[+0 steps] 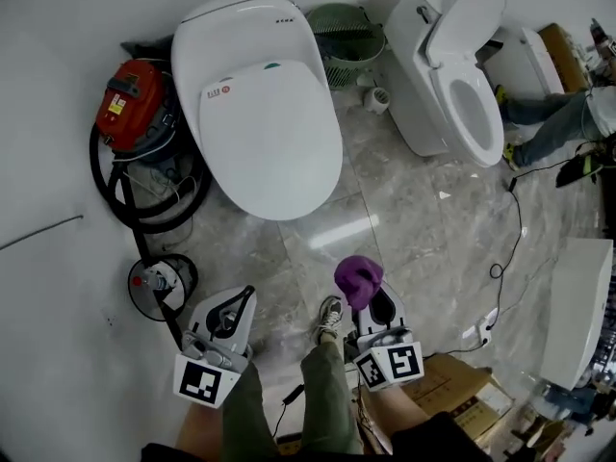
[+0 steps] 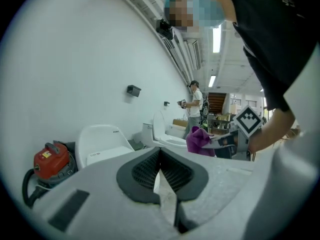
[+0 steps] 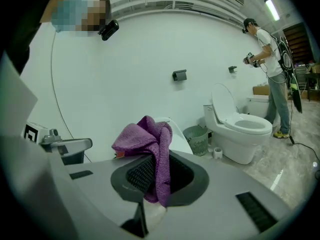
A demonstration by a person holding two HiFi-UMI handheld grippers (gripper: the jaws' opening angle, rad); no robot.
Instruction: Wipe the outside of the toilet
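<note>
A white closed-lid toilet [image 1: 260, 104] stands against the wall, ahead of both grippers; it also shows in the left gripper view as a white toilet [image 2: 102, 141]. My right gripper [image 1: 368, 295] is shut on a purple cloth [image 1: 358, 277], which bunches above the jaws as the cloth [image 3: 150, 146] in the right gripper view. My left gripper [image 1: 234, 308] is held low at the left, its jaws closed with nothing between them [image 2: 161, 170]. Both grippers hang well short of the toilet.
A red vacuum cleaner [image 1: 135, 104] with black hose sits left of the toilet. A green basket [image 1: 346, 37] and a second, open-lid toilet [image 1: 457, 75] stand to the right. Another person [image 1: 568, 123] works at far right. Cardboard boxes [image 1: 452, 393] lie near my feet; cables cross the floor.
</note>
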